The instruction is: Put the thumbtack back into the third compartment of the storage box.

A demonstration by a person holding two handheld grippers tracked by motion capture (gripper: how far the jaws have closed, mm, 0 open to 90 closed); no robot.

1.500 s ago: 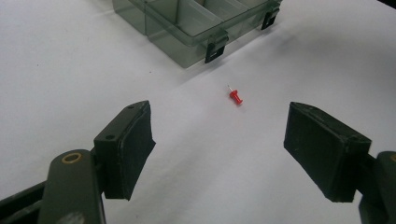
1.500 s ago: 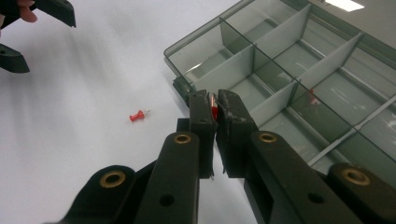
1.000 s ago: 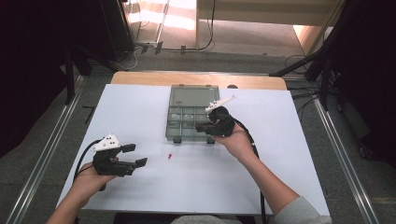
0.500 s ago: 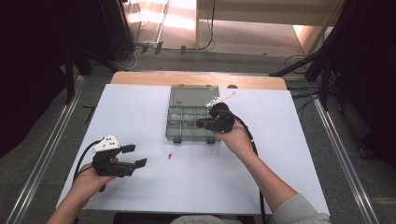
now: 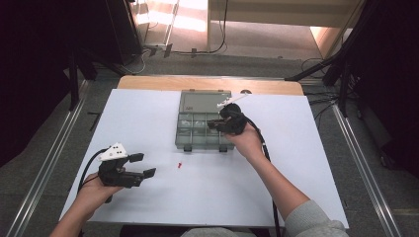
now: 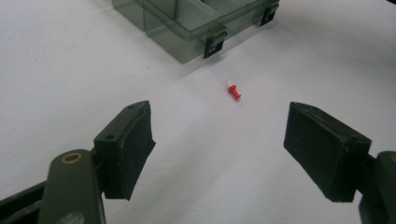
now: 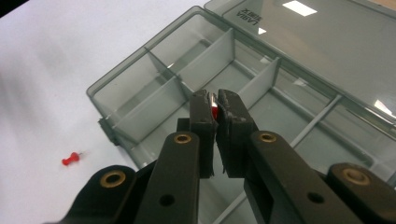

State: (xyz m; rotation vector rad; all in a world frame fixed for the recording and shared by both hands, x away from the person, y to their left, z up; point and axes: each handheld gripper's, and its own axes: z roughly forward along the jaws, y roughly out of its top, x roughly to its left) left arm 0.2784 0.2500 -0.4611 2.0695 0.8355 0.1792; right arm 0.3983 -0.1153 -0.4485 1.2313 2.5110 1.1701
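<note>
Two red pushpins matter: one (image 7: 214, 112) sits pinched between the closed jaws of the right gripper (image 7: 215, 114), held over the open smoky-grey compartment box (image 7: 140, 88), seemingly so it can drop into a cell. The other pushpin (image 6: 234, 91) lies on the white tabletop (image 5: 148, 113), just in front of the box. Aimed at it, the left gripper (image 6: 219, 140) rests low with jaws wide apart, likely ready to collect it.

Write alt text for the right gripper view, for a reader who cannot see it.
The right gripper holds a small red pin pinched between its shut black jaws, above the open compartments of a smoky clear box. The box's lid lies open behind, and a second red pin lies on the white table to the left.
</note>
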